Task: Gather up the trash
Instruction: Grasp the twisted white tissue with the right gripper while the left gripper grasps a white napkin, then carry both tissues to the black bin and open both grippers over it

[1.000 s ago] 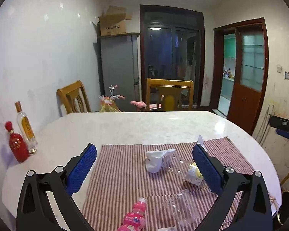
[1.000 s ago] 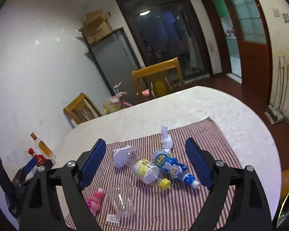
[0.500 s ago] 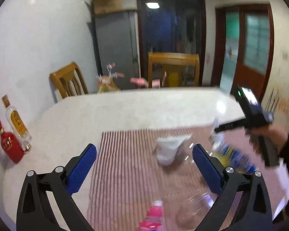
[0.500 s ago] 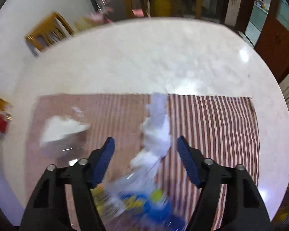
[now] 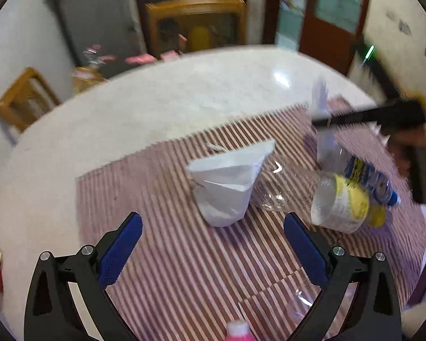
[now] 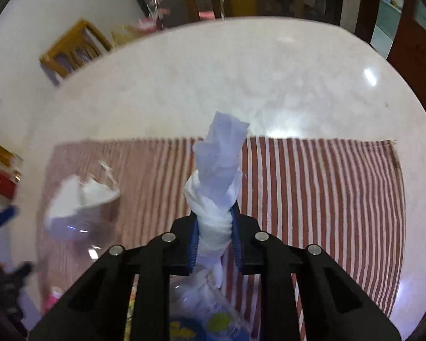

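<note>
My right gripper [image 6: 214,227] is shut on a twisted white tissue [image 6: 217,176] that sticks up between its blue pads over the striped placemat [image 6: 312,187]. The gripper also shows in the left wrist view [image 5: 366,118], at the tissue [image 5: 321,96] on the right. My left gripper [image 5: 213,244] is open and empty, just short of a crumpled white paper cup [image 5: 227,187]. Beside the cup lie a clear bottle with a yellow label [image 5: 338,201] and a blue-labelled bottle [image 5: 369,176]. A blue-labelled bottle [image 6: 207,321] lies under my right gripper.
The round marble table [image 5: 170,105] carries the placemat [image 5: 184,255]. A pink bottle cap [image 5: 237,329] and a clear plastic cup [image 5: 306,304] lie near the front edge. A red bottle [image 6: 2,182] and a glass bottle [image 6: 5,153] stand at the left. Wooden chairs [image 5: 196,20] stand behind.
My right gripper has dropped to the tissue and shut on it. My left gripper has moved forward and down toward the white paper cup, staying open.
</note>
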Demonstrator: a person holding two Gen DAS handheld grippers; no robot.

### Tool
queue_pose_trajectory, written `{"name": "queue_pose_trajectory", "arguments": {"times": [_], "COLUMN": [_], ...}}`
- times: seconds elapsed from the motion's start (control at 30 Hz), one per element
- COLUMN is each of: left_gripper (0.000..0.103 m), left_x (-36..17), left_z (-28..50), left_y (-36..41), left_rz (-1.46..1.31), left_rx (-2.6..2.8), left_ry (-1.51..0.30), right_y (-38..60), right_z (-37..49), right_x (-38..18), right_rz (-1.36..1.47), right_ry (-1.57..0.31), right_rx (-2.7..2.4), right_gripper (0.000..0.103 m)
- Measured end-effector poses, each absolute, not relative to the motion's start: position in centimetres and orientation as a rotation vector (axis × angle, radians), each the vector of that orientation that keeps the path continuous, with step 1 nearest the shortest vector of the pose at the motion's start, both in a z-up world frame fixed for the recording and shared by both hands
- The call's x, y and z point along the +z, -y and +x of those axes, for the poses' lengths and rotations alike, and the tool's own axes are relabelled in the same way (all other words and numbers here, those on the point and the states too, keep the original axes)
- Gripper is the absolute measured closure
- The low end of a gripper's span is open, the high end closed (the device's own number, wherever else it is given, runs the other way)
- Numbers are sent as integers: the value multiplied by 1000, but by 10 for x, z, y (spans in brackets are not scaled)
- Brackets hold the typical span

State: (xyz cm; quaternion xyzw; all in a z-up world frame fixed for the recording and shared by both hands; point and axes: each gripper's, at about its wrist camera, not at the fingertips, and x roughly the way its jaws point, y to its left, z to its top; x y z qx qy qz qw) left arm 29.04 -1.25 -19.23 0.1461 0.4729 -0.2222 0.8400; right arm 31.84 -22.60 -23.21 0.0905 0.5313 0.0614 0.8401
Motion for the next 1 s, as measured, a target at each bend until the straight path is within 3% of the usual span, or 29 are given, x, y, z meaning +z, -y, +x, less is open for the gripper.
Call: {"name": "queue_pose_trajectory", "arguments": {"times": [0.23,0.3,0.33,0.37,0.43,0.5,0.8,1.0], "left_gripper": [7,15,32,59,84,95,98,98], "left_x": [-227,-232,-235,-238,-243,-242,-159,-96], "left_z": [329,336,340,343,349,348,292,227], "left_y": [39,38,35,31,20,14,-21,-5], "left_rz": [383,332,293,263,186,156,60,75], "left_rx": [-508,-491,-489,-488,-453,-444,-399,-483], "left_ry": [-1062,-1070,-1082,-1094,-1113,-1116,-892,-751], "right_y": [231,234,235,233,234,237,240,252], "right_z": [303,304,302,301,302,305,290,246], "right_x": [-200,-192,-188,-186,-181,-179,-170,-130], "right_rz": [234,236,237,236,232,237,274,334], "right_ry": [-1045,-1035,-1029,-1025,-1018,-1015,-991,-890], "right_rx": [179,192,198,203,206,208,208,232], "right_gripper": [81,81,81,80,80,80,80,81]}}
